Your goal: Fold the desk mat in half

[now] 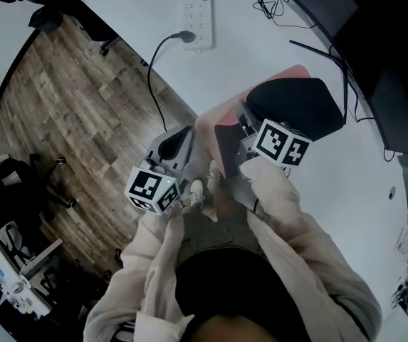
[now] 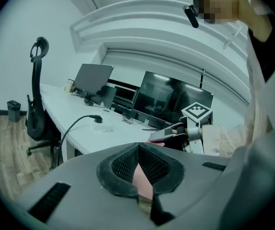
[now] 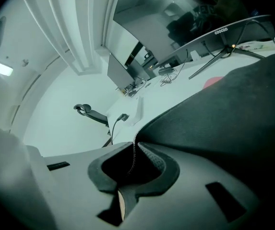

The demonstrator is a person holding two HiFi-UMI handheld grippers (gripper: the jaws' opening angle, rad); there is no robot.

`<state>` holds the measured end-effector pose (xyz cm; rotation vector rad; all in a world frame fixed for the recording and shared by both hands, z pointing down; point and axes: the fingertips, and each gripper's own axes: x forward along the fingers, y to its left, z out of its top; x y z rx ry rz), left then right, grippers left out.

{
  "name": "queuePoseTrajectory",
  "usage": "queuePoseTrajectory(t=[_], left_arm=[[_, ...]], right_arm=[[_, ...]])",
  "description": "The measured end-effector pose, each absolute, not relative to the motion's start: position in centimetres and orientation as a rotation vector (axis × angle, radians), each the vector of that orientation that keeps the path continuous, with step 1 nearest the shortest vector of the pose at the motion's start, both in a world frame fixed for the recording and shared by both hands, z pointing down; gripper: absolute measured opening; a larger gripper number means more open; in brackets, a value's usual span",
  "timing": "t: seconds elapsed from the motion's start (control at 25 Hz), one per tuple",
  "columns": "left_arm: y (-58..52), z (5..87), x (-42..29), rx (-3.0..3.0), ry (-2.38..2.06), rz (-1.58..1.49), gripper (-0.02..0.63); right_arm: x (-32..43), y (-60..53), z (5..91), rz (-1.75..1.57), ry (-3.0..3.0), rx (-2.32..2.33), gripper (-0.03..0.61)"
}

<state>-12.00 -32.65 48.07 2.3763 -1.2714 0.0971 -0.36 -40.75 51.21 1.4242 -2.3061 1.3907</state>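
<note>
Left claw [image 2: 138, 148] and right claw [image 3: 136, 146] each clamp an edge of the desk mat [image 1: 296, 105].

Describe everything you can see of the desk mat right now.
The desk mat is a thin, flexible sheet, pink on one face and dark, fabric-like on the other. Its near side is lifted off the white desk and curled over, dark underside up; a pink corner shows beyond it. The left gripper is shut on a pink edge, the right gripper on a dark edge.
</note>
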Motion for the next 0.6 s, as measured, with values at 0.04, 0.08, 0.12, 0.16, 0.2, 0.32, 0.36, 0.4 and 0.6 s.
queuePoseTrajectory(t=[0.04, 0.08, 0.12, 0.16, 0.2, 0.32, 0.36, 0.4, 0.6], left_arm=[[-33.0, 48.2, -12.2, 2.368, -1.276, 0.095, 0.026], [-33.3, 48.4, -12.4, 2.362, -1.279, 0.094, 0.026], [-33.6, 48.6, -12.6, 2.356, -1.281, 0.094, 0.026], [-33.8, 48.8, -12.7, 2.350, -1.280, 0.095, 0.026], [-34.0, 49.0, -12.9, 2.345, -1.279, 0.097, 0.026], [-34.2, 49.5, -13.3, 2.330, -1.275, 0.103, 0.026], [-34.2, 49.7, -13.4, 2.326, -1.274, 0.106, 0.026], [-34.2, 49.8, -13.6, 2.322, -1.272, 0.107, 0.026], [-34.1, 49.9, -14.1, 2.324, -1.263, 0.102, 0.026]], right_arm=[[-0.5, -41.1, 51.7, 1.397, -2.285, 1.426, 0.046], [-0.7, -41.4, 52.3, 1.409, -2.256, 1.431, 0.055], [-0.8, -41.6, 52.9, 1.427, -2.225, 1.433, 0.065], [-0.9, -41.8, 53.5, 1.444, -2.200, 1.429, 0.082], [-1.1, -42.0, 53.8, 1.455, -2.190, 1.422, 0.099], [-1.8, -42.6, 53.5, 1.442, -2.223, 1.422, 0.165], [-1.9, -42.9, 53.2, 1.427, -2.239, 1.435, 0.207], [-1.9, -43.2, 53.0, 1.412, -2.252, 1.448, 0.249], [-2.0, -43.4, 52.5, 1.388, -2.277, 1.466, 0.278]])
